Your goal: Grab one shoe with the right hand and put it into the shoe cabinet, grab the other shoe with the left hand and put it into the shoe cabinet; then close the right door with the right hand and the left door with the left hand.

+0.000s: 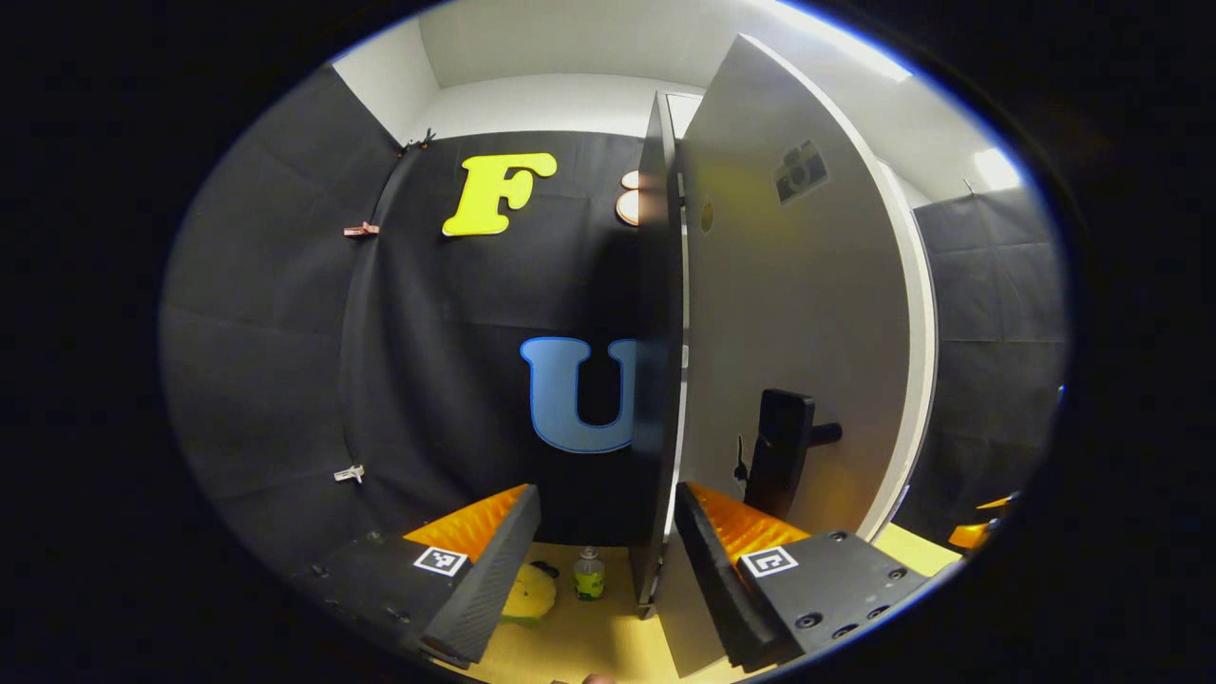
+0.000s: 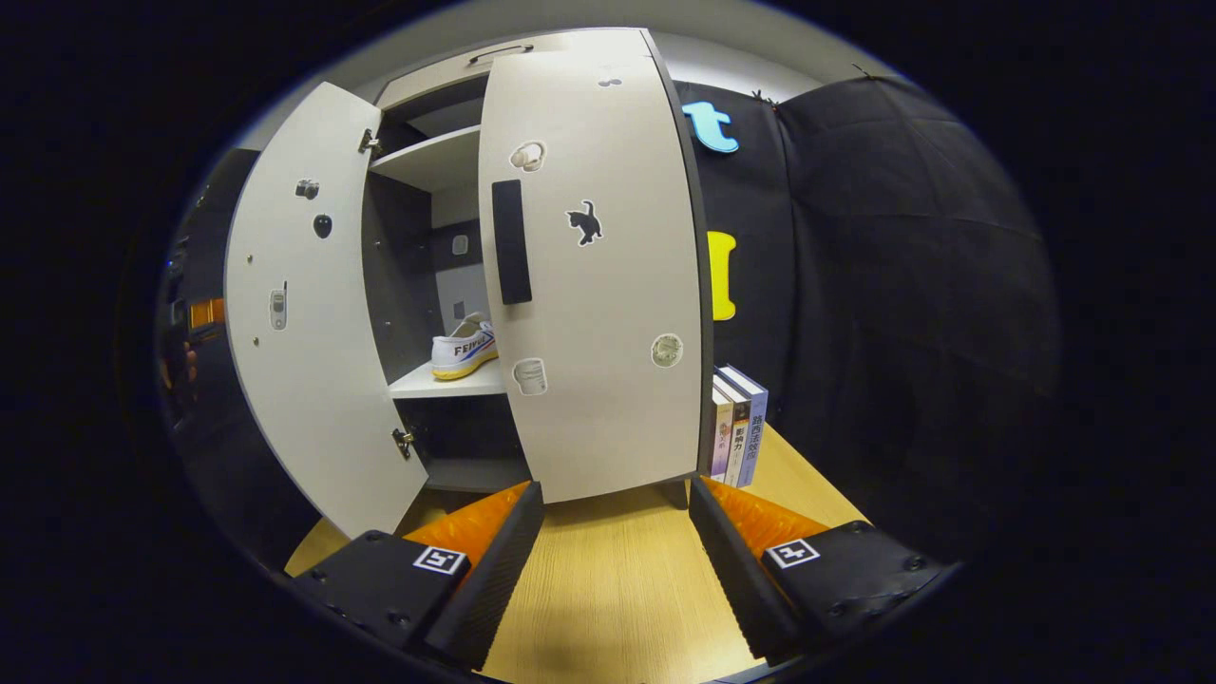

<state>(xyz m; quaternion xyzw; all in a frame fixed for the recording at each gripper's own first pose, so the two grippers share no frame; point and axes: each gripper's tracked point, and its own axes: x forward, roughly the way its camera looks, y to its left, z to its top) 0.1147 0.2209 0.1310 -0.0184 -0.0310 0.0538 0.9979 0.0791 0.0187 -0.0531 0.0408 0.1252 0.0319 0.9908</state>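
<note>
Left gripper view: left gripper (image 1: pixel 608 570) with fingers spread wide and released, grasping nothing, held close to the edge of the pale grey left cabinet door (image 1: pixel 788 313), which stands open and is seen nearly edge-on. Dark edge of that door running down between the two fingers. Black rectangular bar handle (image 1: pixel 779 456) low on the door face, to the right of the edge. Small camera-shaped sticker (image 1: pixel 801 171) high on the same face. Light wooden tabletop (image 1: pixel 589 636) below, with a small green-labelled bottle (image 1: pixel 589 573) standing near the door's bottom corner and a yellow soft object (image 1: pixel 528 597) just beside it, partly hidden behind the left-hand finger.

Right gripper view: right gripper (image 2: pixel 616 560) also wide open and empty, hovering above the same wooden tabletop, facing the tall pale grey shoe cabinet (image 2: pixel 446 95). Right cabinet door (image 2: pixel 594 285) nearly shut, carrying a black vertical handle (image 2: pixel 511 242) and a black cat sticker (image 2: pixel 586 222). Left cabinet door swung wide open at the far left. Between the two doors, a white canvas shoe with a yellow sole (image 2: pixel 464 350) resting on a white shelf (image 2: pixel 446 382) inside the cabinet, toe pointing toward the right door. Second shoe: cannot tell where. Row of upright books (image 2: pixel 739 427) standing on the table just beside the cabinet's right side, touching or nearly touching it.
</note>
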